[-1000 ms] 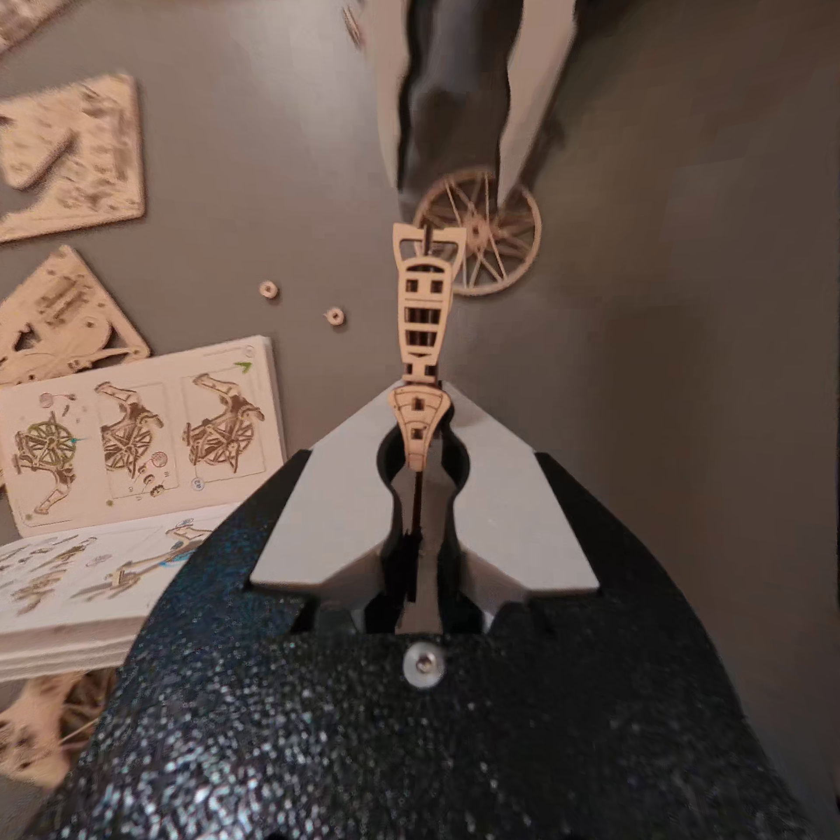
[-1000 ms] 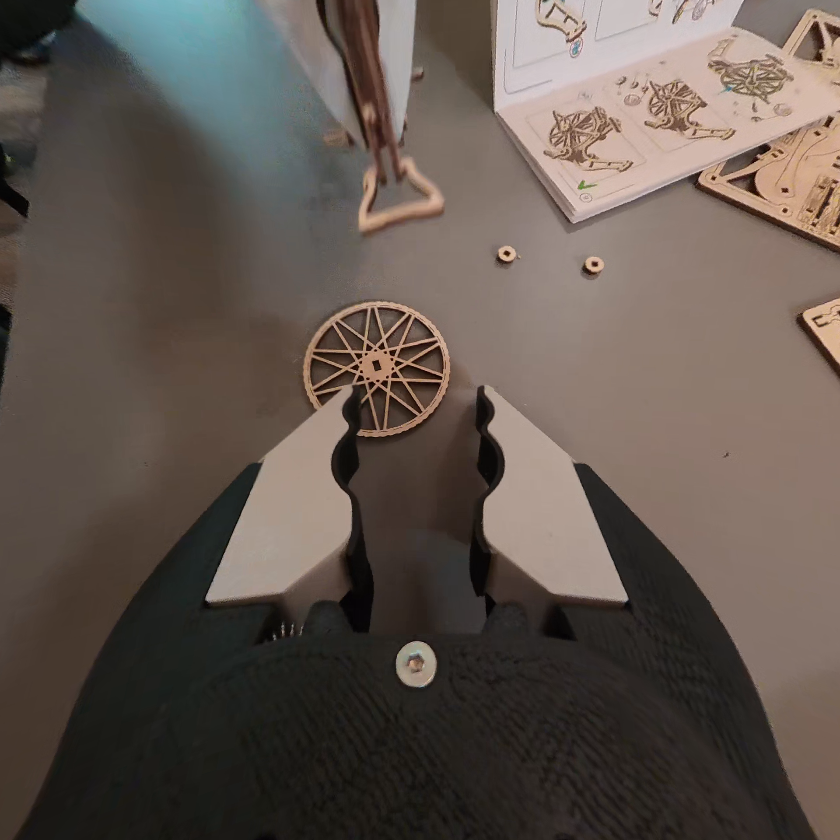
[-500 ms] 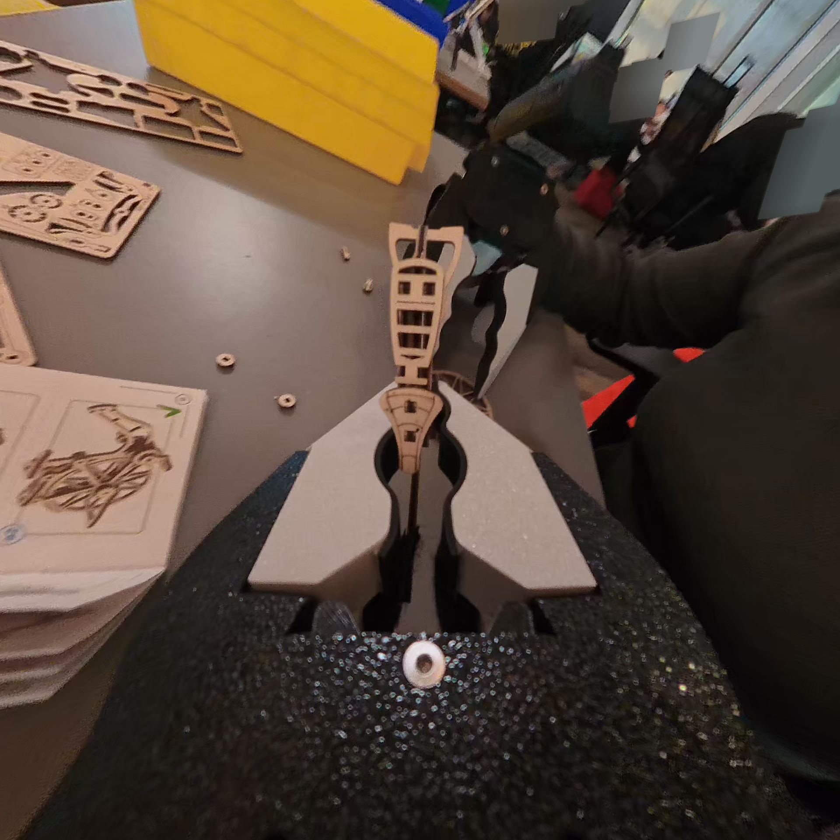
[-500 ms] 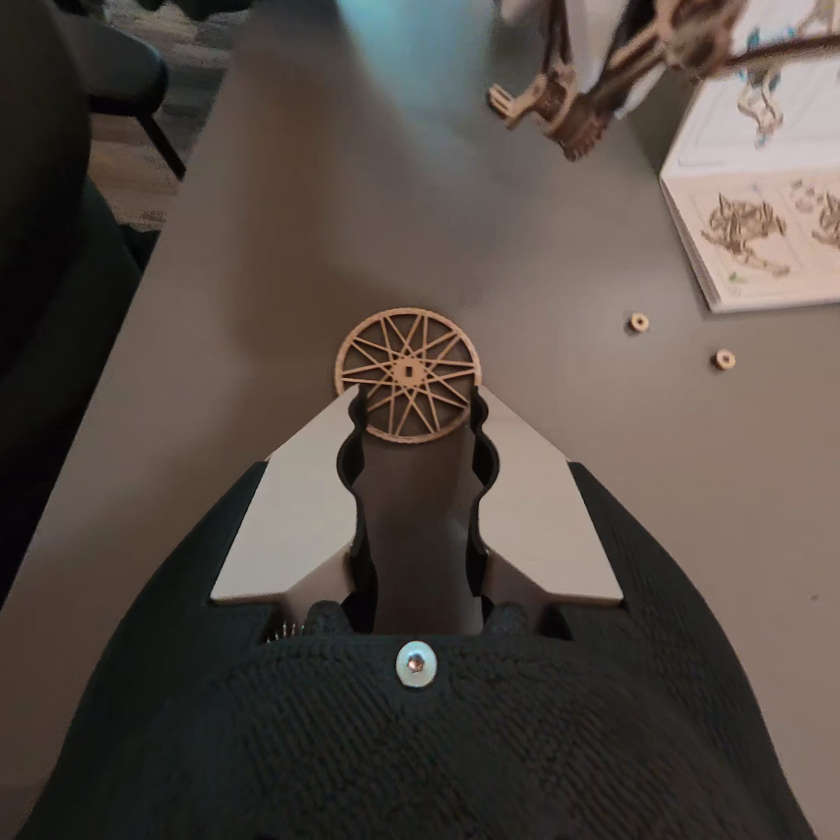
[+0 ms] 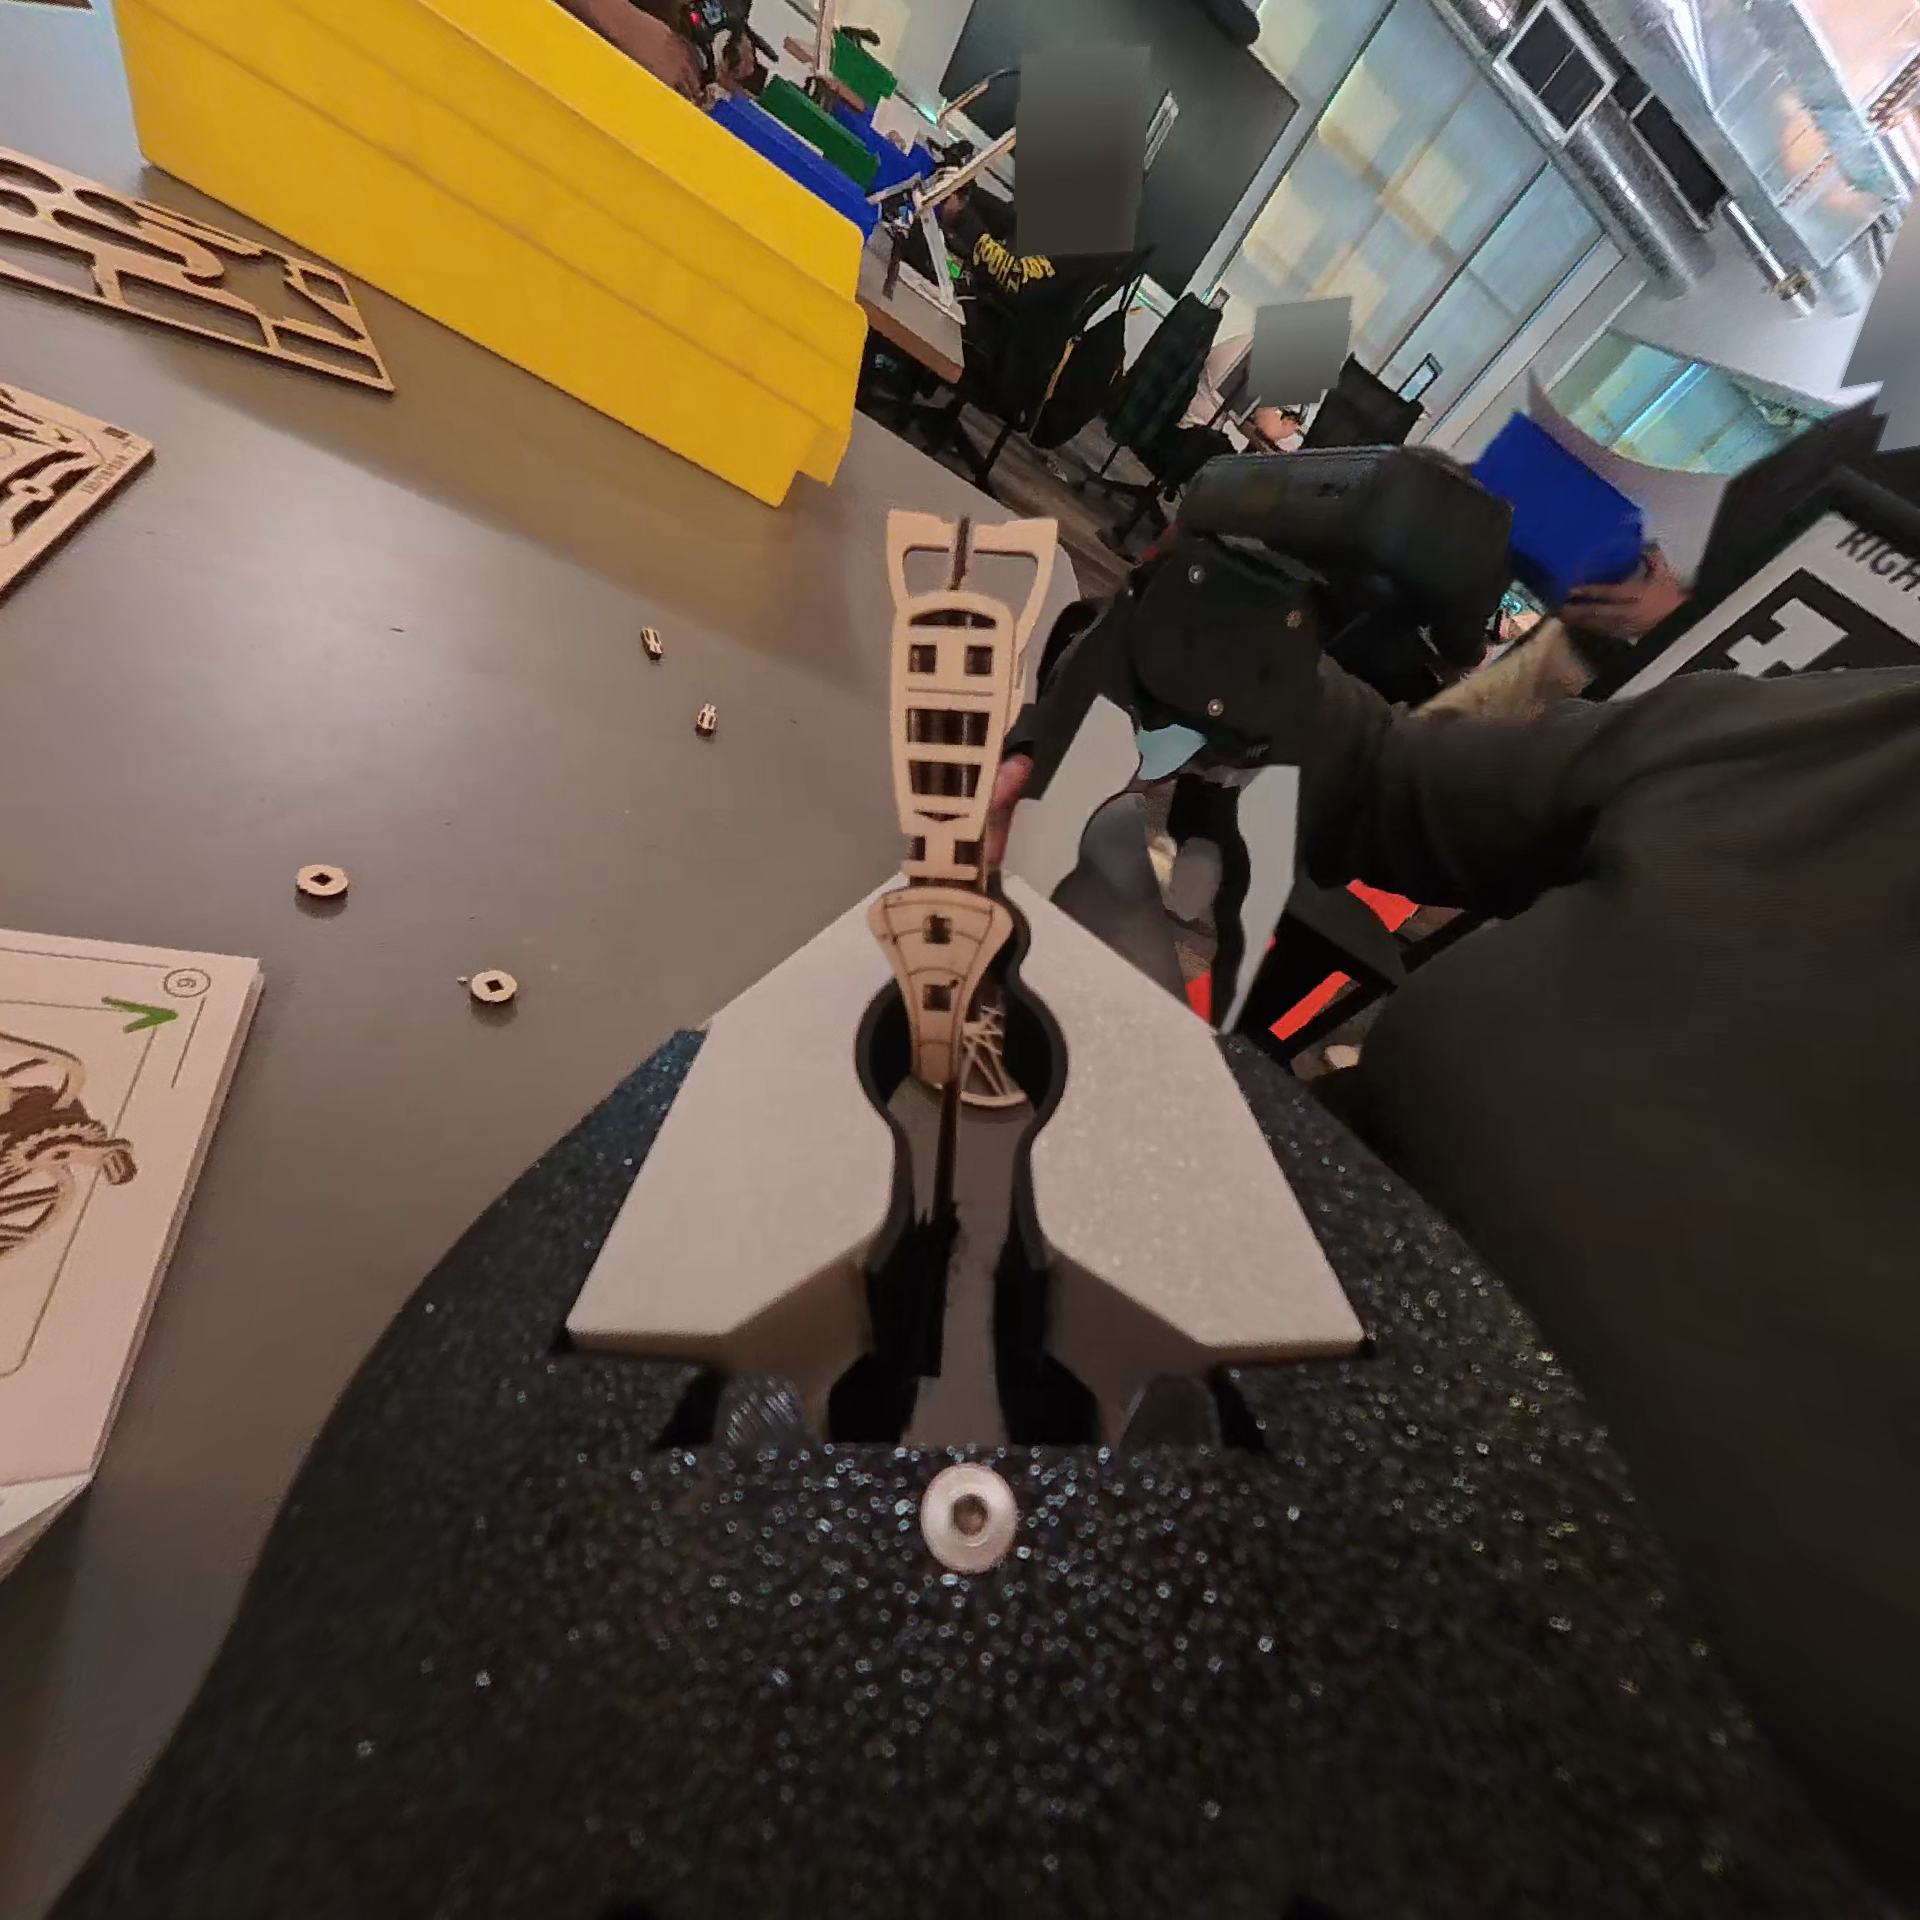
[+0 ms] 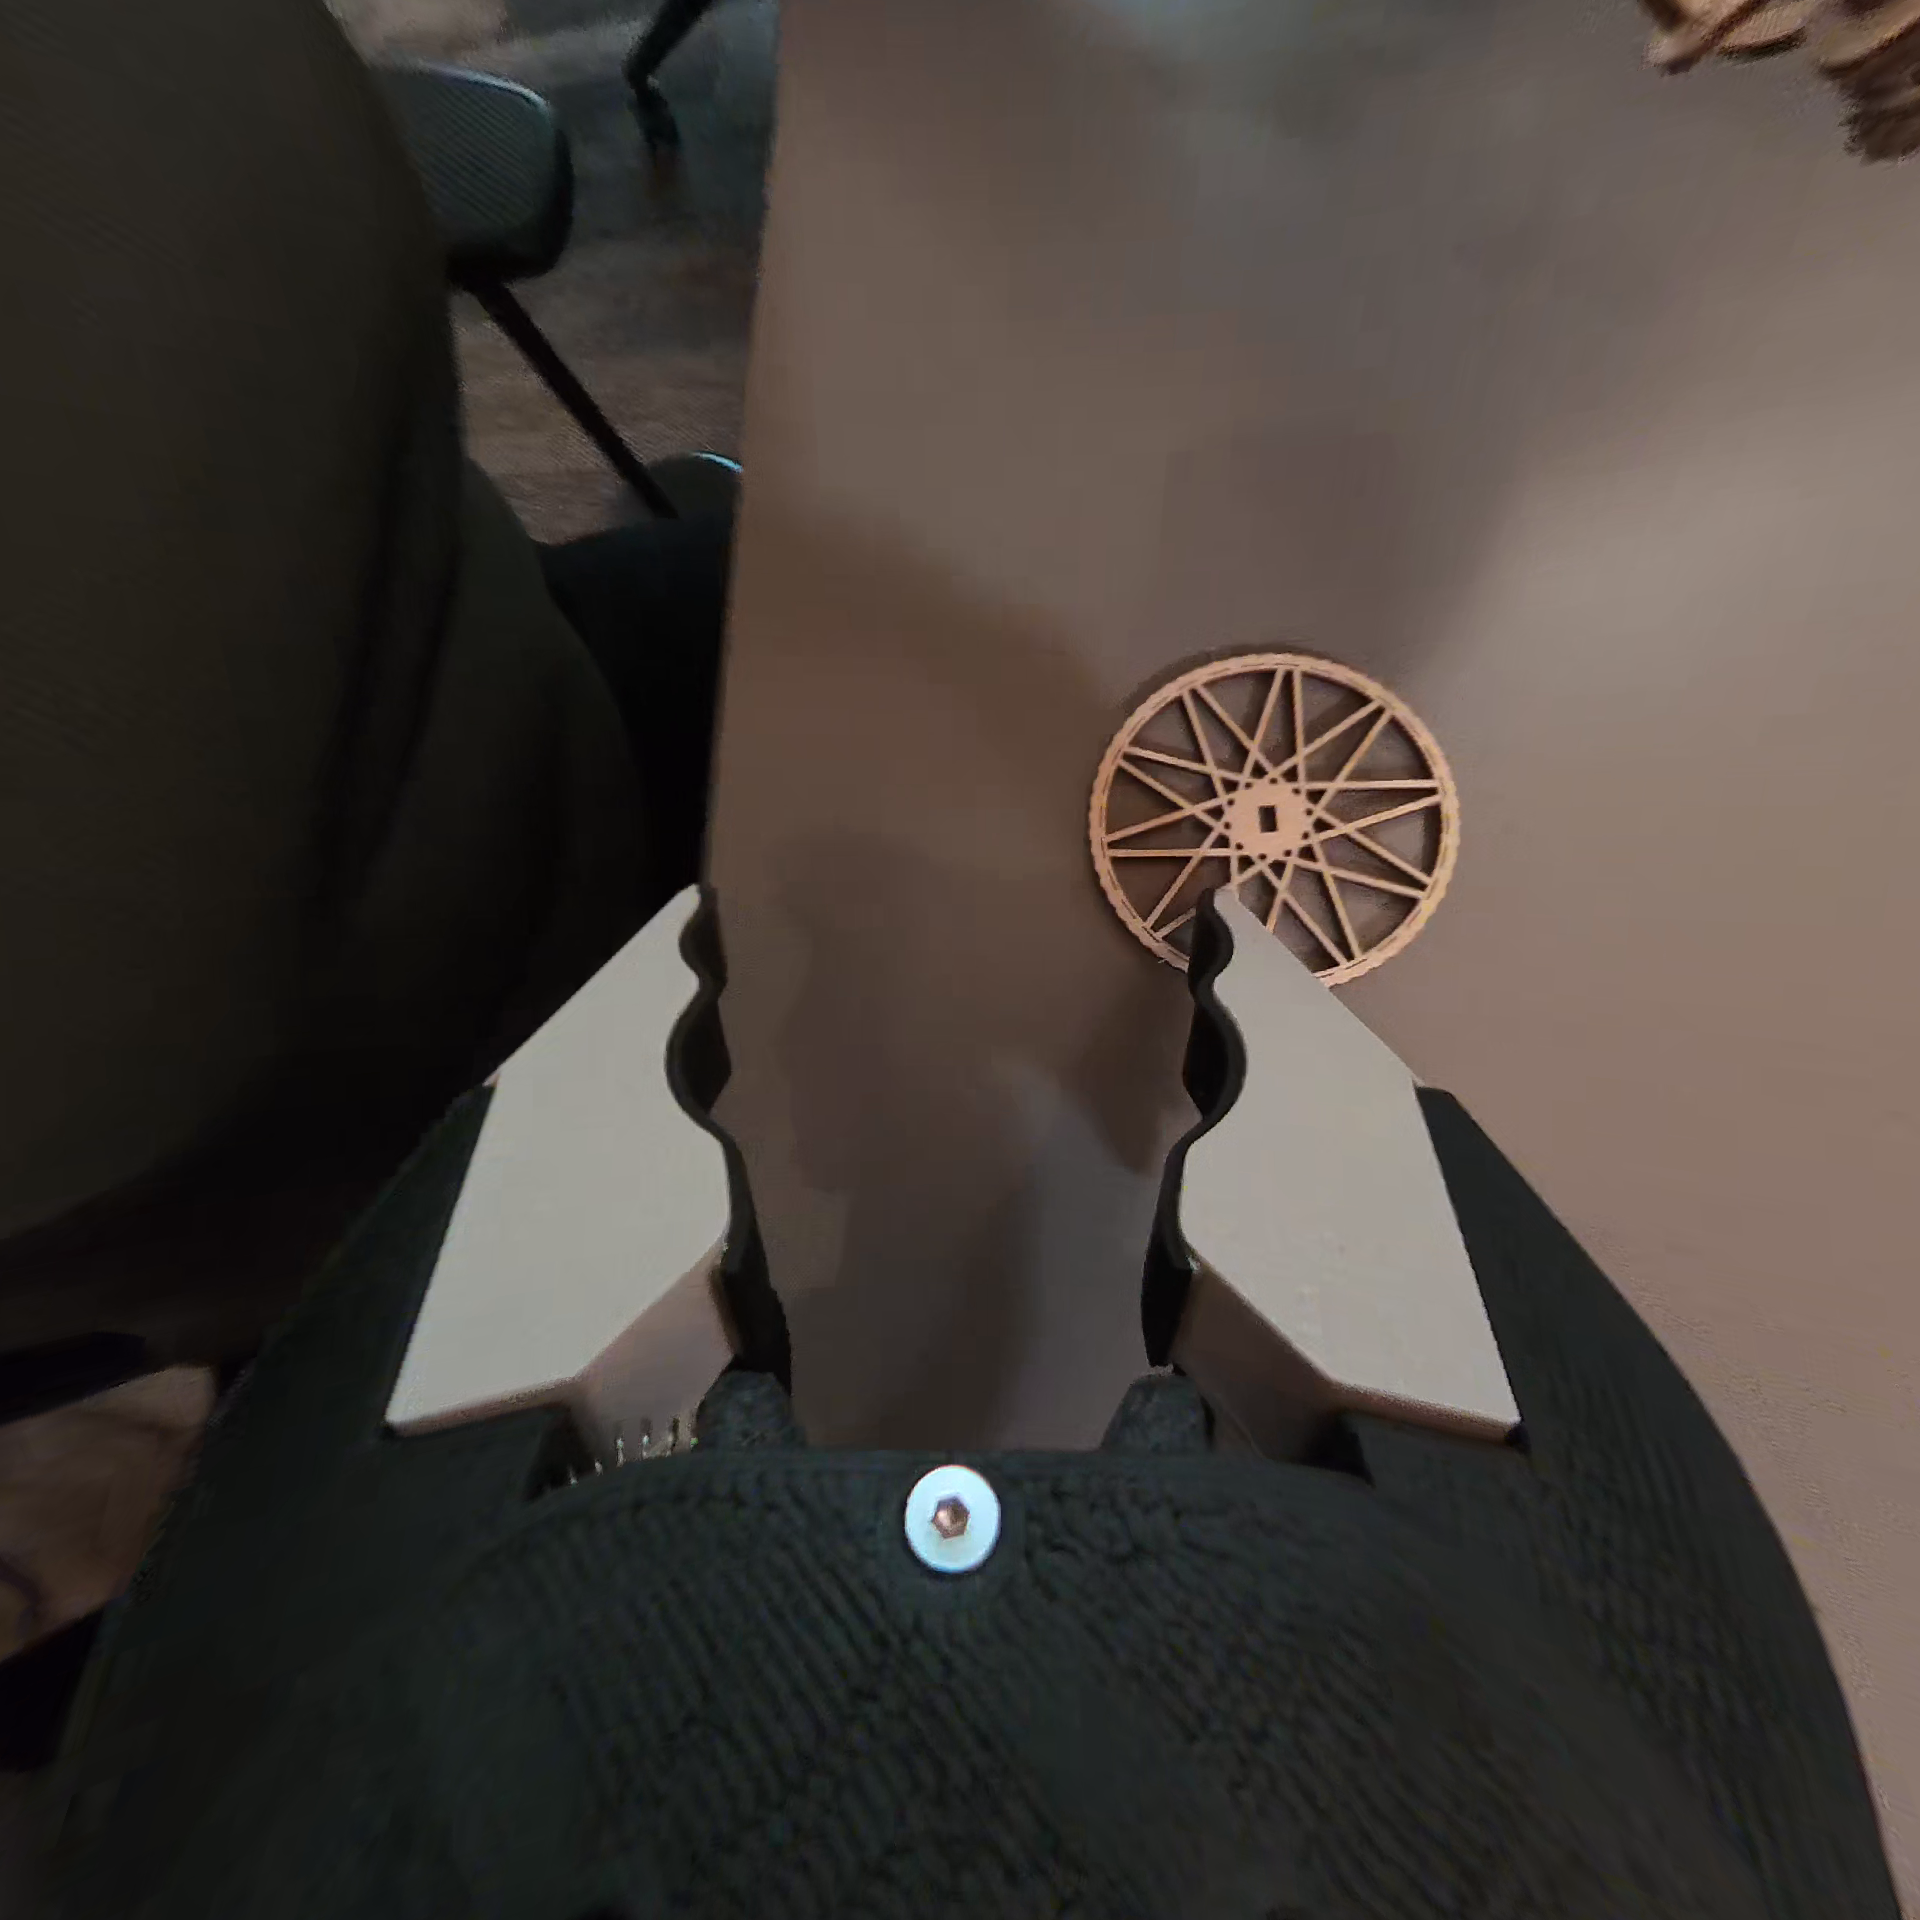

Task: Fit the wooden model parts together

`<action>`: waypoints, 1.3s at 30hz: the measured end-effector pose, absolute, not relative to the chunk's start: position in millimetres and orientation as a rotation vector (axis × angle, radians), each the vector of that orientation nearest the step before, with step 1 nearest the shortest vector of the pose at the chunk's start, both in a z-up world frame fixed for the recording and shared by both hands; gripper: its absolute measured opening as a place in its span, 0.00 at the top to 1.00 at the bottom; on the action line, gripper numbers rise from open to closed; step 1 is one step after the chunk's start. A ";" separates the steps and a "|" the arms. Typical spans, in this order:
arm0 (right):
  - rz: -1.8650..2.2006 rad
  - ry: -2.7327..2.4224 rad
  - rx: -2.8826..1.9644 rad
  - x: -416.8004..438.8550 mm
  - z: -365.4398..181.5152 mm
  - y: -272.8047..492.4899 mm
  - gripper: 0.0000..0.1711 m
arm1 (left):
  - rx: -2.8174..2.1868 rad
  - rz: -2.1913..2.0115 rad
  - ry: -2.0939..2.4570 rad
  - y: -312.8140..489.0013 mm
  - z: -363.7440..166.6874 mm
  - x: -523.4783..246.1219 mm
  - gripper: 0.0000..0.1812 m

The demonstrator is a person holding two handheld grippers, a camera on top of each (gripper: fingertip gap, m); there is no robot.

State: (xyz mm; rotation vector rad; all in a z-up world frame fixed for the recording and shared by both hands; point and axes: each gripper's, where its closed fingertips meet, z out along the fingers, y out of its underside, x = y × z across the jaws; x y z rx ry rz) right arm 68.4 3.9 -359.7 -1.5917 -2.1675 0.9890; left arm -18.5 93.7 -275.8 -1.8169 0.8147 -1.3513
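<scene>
wooden frame (image 5: pixel 961 748) pinched in left gripper (image 5: pixel 961 914); wheel (image 6: pixel 1274 818) beside right gripper's (image 6: pixel 951 914) spread jaws.

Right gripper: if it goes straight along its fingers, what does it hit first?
Likely bare table. The open right gripper points past the spoked wooden wheel, which lies off by its right fingertip. Depth unclear.

Tan star-spoked wheel (image 6: pixel 1274 819), yellow bins (image 5: pixel 499 223)
</scene>
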 end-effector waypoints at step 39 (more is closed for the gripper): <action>-0.020 -1.965 -0.995 79.9 -344.7 -42.9 0.98 | -1.867 -1.323 0.915 79.8 -291.9 1.2 0.96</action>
